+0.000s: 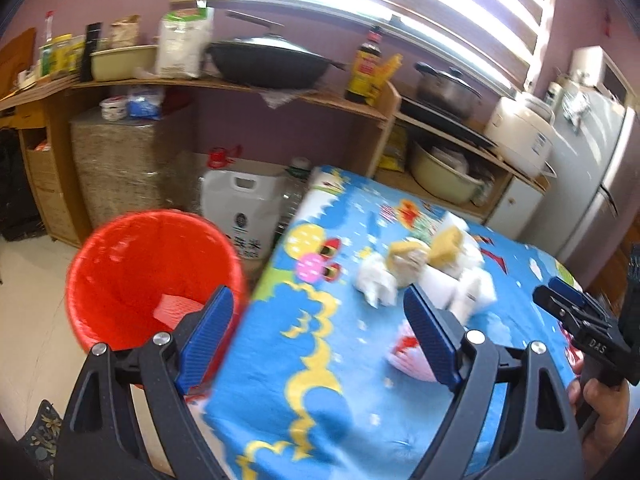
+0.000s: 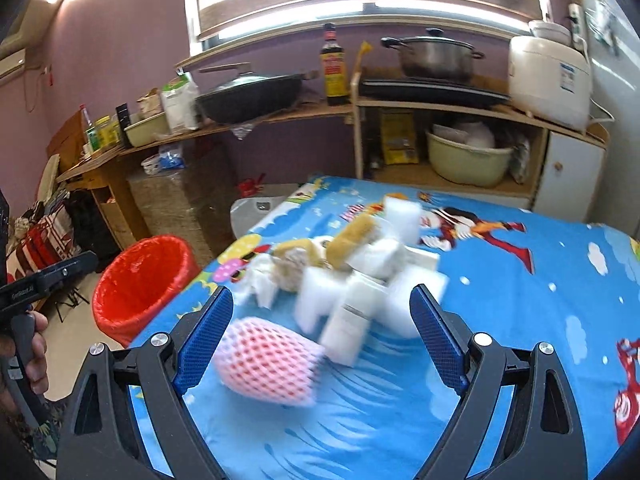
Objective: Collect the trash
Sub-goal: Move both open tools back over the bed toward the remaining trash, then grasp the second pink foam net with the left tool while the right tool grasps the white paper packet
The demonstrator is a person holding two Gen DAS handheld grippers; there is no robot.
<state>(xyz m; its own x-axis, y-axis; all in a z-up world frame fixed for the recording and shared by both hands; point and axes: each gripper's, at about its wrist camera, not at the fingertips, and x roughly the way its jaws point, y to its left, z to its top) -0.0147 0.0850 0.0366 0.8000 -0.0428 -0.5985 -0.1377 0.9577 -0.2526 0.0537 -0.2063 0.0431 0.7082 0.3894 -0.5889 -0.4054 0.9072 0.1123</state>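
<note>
A person stands at a table covered with a bright blue cartoon tablecloth and holds one gripper in each hand. The left gripper has its blue pads spread wide, and nothing is between them; one pad is over the red bin and the other is over the cloth. The bin stands on the floor, just beside the left corner of the table, and it is lined with a red bag. The right gripper is also wide open and holds nothing. It points down at the trash pile in the middle of the table: white foam blocks, some yellow-brown sponge pieces and crumpled white paper, all touching each other. A pink foam net lies on the cloth at the near side of the pile, close to the left pad of the right gripper. The pile is blurred, so I cannot count the pieces
</note>
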